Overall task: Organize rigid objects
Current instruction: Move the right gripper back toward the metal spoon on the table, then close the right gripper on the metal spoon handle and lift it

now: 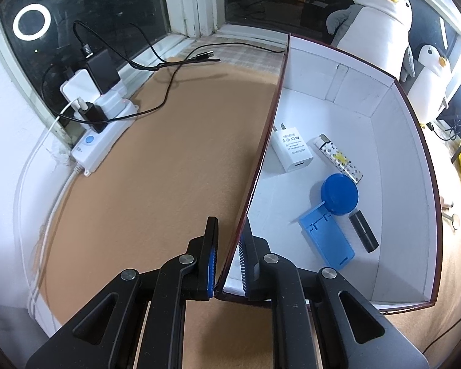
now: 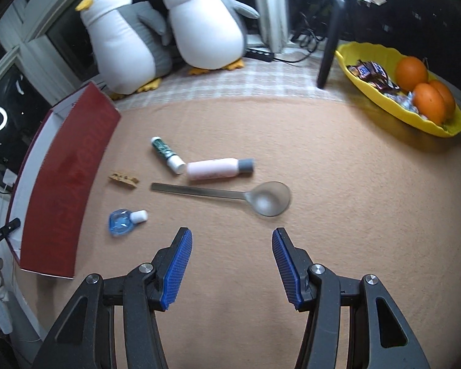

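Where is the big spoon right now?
In the right wrist view, the spoon lies on the tan cloth, just below the pink bottle and ahead of the open right gripper.

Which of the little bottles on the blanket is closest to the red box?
The clear blue bottle with the white cap, lying just beside the box. The green tube and pink bottle lie farther off.

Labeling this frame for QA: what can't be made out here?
- Left wrist view: left gripper straddles the box wall; pad contact unclear.
- Charger print: too small.
- Right wrist view: box interior hidden by its red wall.
- Candy wrappers: too small to read.
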{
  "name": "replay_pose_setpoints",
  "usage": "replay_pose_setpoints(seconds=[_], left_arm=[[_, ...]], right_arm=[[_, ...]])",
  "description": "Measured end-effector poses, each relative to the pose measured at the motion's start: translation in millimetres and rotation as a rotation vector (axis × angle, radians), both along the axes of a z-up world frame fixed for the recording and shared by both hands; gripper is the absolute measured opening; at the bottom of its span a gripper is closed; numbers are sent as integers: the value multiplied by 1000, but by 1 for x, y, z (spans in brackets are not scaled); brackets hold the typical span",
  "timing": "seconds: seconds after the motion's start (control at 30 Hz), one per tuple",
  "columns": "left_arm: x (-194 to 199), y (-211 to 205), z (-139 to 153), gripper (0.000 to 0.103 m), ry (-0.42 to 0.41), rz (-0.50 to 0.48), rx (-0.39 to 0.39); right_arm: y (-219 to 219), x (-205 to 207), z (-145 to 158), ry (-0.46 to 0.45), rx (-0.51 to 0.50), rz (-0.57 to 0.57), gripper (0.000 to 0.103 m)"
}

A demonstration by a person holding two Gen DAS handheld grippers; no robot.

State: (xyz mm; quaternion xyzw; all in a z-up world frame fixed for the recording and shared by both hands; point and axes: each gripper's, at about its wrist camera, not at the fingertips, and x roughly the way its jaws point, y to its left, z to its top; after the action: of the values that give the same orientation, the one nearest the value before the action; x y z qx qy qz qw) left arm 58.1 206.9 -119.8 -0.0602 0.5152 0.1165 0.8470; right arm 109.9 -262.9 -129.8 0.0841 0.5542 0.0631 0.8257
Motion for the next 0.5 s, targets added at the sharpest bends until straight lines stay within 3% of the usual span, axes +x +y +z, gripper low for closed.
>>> replay_pose_setpoints(seconds=[0.2,0.5], left_arm=[[0,-1,0,13,2,1,9],[1,-3,0,13,7,8,21]], right_arm=[[-14,8,-14,17,-19,-30,50],[-43,31,-33,50,80,-93,49]])
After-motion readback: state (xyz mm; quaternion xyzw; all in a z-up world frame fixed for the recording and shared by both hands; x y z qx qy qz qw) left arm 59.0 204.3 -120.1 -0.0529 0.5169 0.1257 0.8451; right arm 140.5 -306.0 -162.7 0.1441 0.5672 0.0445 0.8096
